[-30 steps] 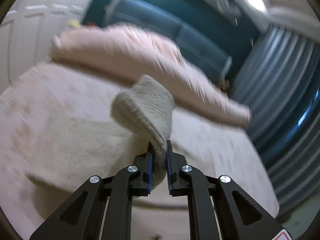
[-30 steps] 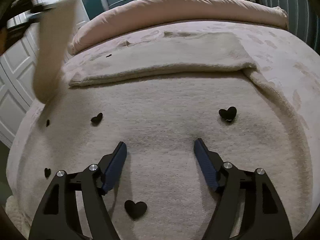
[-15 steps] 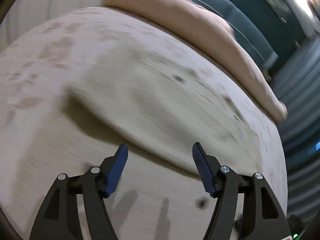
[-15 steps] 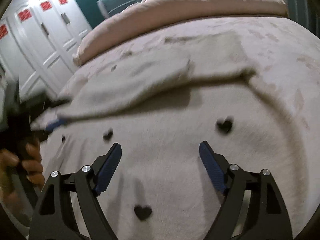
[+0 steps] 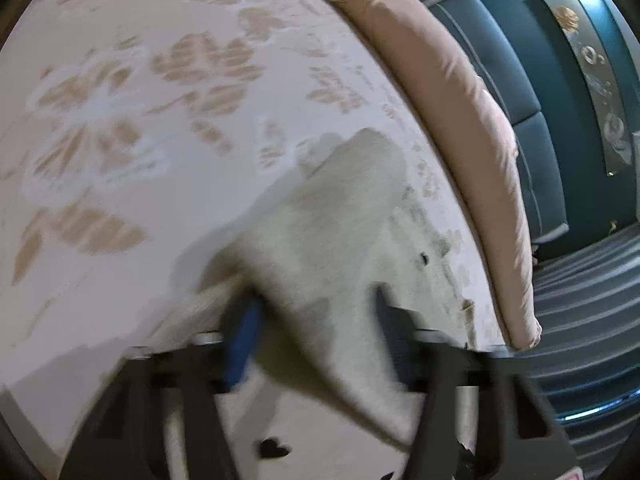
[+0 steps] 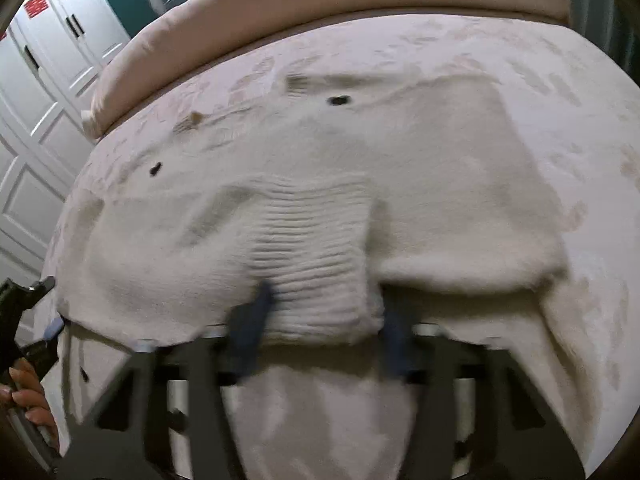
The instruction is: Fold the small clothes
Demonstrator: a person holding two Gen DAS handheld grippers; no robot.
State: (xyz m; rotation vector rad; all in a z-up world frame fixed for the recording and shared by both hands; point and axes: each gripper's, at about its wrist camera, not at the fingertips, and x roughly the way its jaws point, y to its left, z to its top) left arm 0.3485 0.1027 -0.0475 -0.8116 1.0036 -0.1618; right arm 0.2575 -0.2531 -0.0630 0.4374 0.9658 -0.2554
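Observation:
A cream knitted sweater with small black hearts lies spread on the bed, both sleeves folded across it. Its ribbed cuff lies between the open fingers of my right gripper, which is low at the folded edge. The view is blurred and I cannot tell if the pads touch the cloth. In the left wrist view my left gripper is open, its fingers on either side of the folded sleeve. The left gripper also shows at the left edge of the right wrist view, held by a hand.
The bed has a pale floral bedspread and a rolled pink duvet along its far side. A teal headboard and striped floor lie beyond. White wardrobe doors stand left of the bed.
My left gripper let go of the sleeve, which now lies folded over the sweater, and came down open at its edge. My right gripper moved forward and down to the ribbed cuff.

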